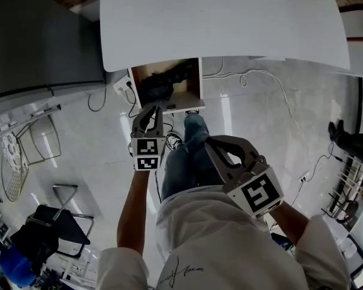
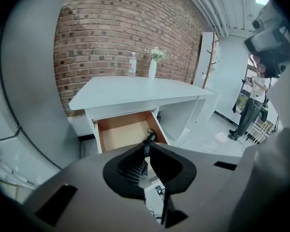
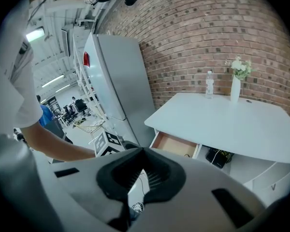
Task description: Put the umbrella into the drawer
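Observation:
The white desk [image 1: 224, 23] has its drawer [image 1: 167, 106] pulled out, and the dark umbrella [image 1: 169, 80] lies across the inside. My left gripper [image 1: 150, 109] hangs just in front of the drawer's front panel, jaws together and empty. In the left gripper view the jaws [image 2: 147, 146] hide the drawer's front; only the umbrella's looped end [image 2: 150, 136] shows beyond the tips, over the tan drawer floor [image 2: 121, 135]. My right gripper [image 1: 210, 142] sits lower and to the right over the person's legs, shut and empty. Its own view shows the shut jaws [image 3: 141, 152] and the drawer [image 3: 176, 145] from the side.
A grey fridge [image 1: 36, 41] stands left of the desk. A water bottle [image 2: 132, 64] and a vase with flowers [image 2: 152, 67] stand on the desk's far edge. Cables [image 1: 260, 77] run over the floor. A black chair [image 1: 54, 228] is at lower left. A person [image 2: 249, 110] stands far right.

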The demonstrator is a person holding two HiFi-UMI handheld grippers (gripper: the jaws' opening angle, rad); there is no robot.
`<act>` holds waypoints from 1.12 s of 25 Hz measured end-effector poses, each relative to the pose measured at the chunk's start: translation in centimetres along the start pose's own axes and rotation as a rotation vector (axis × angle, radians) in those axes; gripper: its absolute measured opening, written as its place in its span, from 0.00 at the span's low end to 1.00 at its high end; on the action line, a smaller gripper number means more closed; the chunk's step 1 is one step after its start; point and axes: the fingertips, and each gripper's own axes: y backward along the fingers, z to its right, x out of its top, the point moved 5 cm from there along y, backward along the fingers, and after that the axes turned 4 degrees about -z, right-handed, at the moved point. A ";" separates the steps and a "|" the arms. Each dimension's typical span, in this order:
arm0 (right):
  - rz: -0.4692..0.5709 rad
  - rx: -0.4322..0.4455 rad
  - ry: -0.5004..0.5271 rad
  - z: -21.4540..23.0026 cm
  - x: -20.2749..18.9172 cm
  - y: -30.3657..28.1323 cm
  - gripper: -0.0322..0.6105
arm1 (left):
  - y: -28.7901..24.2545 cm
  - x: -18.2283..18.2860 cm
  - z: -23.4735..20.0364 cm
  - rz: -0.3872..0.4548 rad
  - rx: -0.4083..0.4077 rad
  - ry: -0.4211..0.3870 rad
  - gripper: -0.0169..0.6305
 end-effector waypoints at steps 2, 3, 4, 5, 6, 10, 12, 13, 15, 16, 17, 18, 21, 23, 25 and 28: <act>-0.005 -0.005 0.004 0.1 0.4 0.3 0.07 | 0.7 0.2 0.1 0.000 0.003 0.010 0.09; -0.002 -0.005 0.008 0.1 0.6 0.3 0.07 | 1.1 0.3 0.0 -0.002 0.007 0.008 0.09; 0.007 -0.004 0.011 -0.1 0.8 0.4 0.07 | 1.6 0.4 -0.1 -0.004 0.014 0.007 0.09; 0.017 -0.001 0.011 -0.2 1.0 0.5 0.07 | 2.1 0.4 -0.2 -0.003 0.021 0.009 0.08; 0.026 0.001 0.013 -0.4 1.2 0.6 0.07 | 2.6 0.5 -0.3 -0.001 0.028 0.017 0.08; 0.047 0.004 0.032 -0.9 1.4 1.5 0.07 | 4.6 1.3 0.1 0.021 0.044 0.063 0.07; 0.053 0.010 0.022 -1.1 1.5 1.7 0.07 | 5.6 1.5 0.2 0.039 0.062 0.084 0.07; 0.058 0.015 0.020 -1.2 1.6 1.7 0.07 | 6.1 1.7 0.3 0.050 0.069 0.096 0.06; 0.070 0.021 0.026 -1.5 1.7 2.0 0.07 | 7.4 2.0 0.5 0.080 0.076 0.119 0.06; 0.077 0.022 0.030 -1.7 1.9 2.2 0.07 | 8.1 2.3 0.6 0.100 0.076 0.128 0.06; 0.084 0.023 0.037 -1.9 2.1 2.5 0.07 | 8.9 2.6 0.9 0.120 0.073 0.134 0.05; 0.091 0.024 0.045 -2.0 2.2 2.8 0.07 | 9.6 2.9 1.3 0.136 0.067 0.136 0.05; 0.113 0.027 0.050 -2.1 2.5 3.5 0.07 | 12.0 3.6 2.4 0.170 0.047 0.155 0.05; 0.125 0.028 0.039 -2.2 2.6 3.8 0.07 | 13.5 4.2 3.0 0.195 0.033 0.193 0.05; 0.134 0.031 0.038 -2.5 2.6 4.1 0.07 | 14.9 4.8 3.5 0.235 0.032 0.223 0.05; 0.151 0.038 0.053 -3.4 2.7 4.6 0.07 | 16.8 5.5 4.0 0.278 0.041 0.242 0.05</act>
